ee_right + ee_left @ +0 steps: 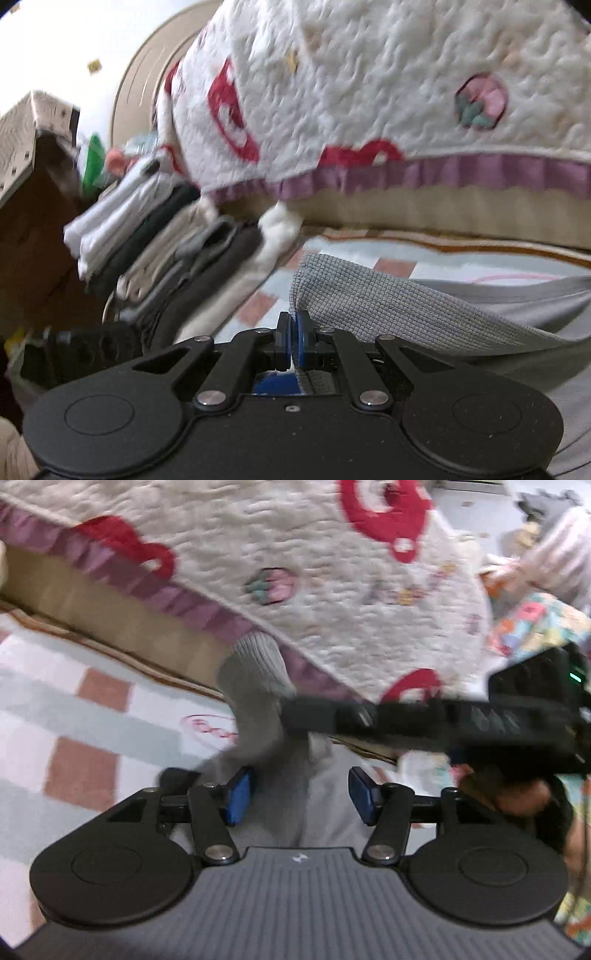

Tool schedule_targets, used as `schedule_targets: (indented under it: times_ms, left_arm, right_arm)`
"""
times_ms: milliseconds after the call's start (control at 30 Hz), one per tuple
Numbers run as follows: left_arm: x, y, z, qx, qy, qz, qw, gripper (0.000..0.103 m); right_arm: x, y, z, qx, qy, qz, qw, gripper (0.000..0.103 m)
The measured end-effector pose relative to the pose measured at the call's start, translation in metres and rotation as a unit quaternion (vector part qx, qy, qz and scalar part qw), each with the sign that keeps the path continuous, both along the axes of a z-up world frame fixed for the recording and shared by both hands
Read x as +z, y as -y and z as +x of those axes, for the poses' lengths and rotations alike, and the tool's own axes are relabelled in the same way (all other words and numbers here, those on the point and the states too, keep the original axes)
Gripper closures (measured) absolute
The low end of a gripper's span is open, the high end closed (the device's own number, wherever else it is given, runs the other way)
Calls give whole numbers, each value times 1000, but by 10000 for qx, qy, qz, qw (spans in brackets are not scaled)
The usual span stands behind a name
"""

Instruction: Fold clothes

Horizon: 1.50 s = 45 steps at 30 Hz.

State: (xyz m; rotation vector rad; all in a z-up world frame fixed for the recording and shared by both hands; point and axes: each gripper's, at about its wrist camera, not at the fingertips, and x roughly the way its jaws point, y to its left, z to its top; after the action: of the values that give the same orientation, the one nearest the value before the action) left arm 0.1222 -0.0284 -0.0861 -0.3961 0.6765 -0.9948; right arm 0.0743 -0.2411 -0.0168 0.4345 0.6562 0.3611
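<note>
A grey garment (255, 686) with a ribbed cuff hangs over the checked mat. In the left wrist view my right gripper (291, 712) reaches in from the right and pinches the garment's upper part. My left gripper (301, 795) stands open, its blue pads (240, 794) on either side of the garment's lower folds without pressing them. In the right wrist view my right gripper (294, 332) is shut on the edge of the grey garment (369, 295), whose ribbed band stretches away to the right.
A white quilted bedspread (295, 535) with red shapes and a purple frill hangs over the bed edge behind. A stack of folded clothes (159, 251) lies to the left on the checked mat (74, 709), beside a cardboard box (29, 229). Floral cloth (535, 624) sits at the right.
</note>
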Motion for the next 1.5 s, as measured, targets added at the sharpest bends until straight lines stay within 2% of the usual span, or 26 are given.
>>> schedule_targets:
  times_ms: [33,67,100,133,200,300,333,400,467,567,667,733,867,1000,1067,1133,1200,1267,1367,1433,1467,1500]
  left_arm:
    - [-2,-2,2,124,56,74,9999,52]
    - [-5,-1,5,193,61,312,9993,74]
    - [-7,0,9,253,57,543,9982,91]
    - [-10,1,12,287,10,729,9969,98]
    - [-16,0,17,591,-37,1037,9928,98]
    - [-20,-4,26,921,87,1284,9874,98]
    - [-22,-5,29,1003,105,1326,9860,98]
    - [-27,-6,39,1204,126,1375,9831,98]
    - [-33,-5,53,1306,44,1415,9813,98]
    - [-45,-6,72,1347,-380,1367,9807,98]
    - [-52,-11,82,1354,-638,1279,9804,98]
    - [-47,-5,88,1259,-382,1561,9789,98]
    - [-8,9,124,1429,566,1962,9685,98]
    - [11,0,184,1794,345,1947,9637,98]
    - [-1,3,203,1677,94,2148,9621,98]
    - [-13,10,209,1538,63,2440,9575,98]
    - [-21,12,206,1514,81,2553,9549,98]
    - [-29,6,206,1602,-136,2454,9560,98]
    - [-40,-6,208,1695,-518,2275,9575,98]
    - [-44,-8,206,1603,-551,2293,9585,98]
    - [-44,-8,204,1561,-494,2332,9585,98]
    - [-43,-9,202,1523,-431,2359,9588,98]
  right_arm:
    - [-4,-1,0,78,-83,34,9999,98]
    - [-8,0,-1,117,-147,93,9998,98]
    - [-10,4,-3,66,-222,189,9996,98]
    - [-12,11,-5,-19,-308,296,9991,97]
    - [-14,26,-10,-278,-440,413,9978,94]
    - [-6,71,-32,-1101,-458,53,9929,91]
    - [-5,88,-40,-1406,-524,-137,9886,83]
    - [-10,125,-55,-2085,-823,-574,9729,73]
    - [-23,164,-69,-2710,-1182,-864,9514,70]
    - [-48,218,-86,-3308,-1459,-717,9296,64]
    - [-66,258,-90,-3642,-1536,-371,9178,60]
    - [-73,278,-87,-3715,-1488,-167,9163,57]
    - [-72,304,-69,-3629,-1337,-81,9221,57]
    - [-75,318,-50,-3519,-1245,52,9277,56]
    - [-81,320,-40,-3427,-1325,158,9299,56]
    - [-86,315,-31,-3283,-1398,84,9341,56]
    - [-90,309,-22,-3104,-1450,19,9395,56]
    - [-95,307,-15,-2939,-1518,-25,9437,55]
    - [-106,303,0,-2900,-1667,-312,9419,50]
    - [-107,297,8,-2859,-1443,-576,9456,51]
    - [-107,292,13,-2666,-1378,-683,9515,78]
    - [-105,286,18,-2273,-1315,-819,9614,96]
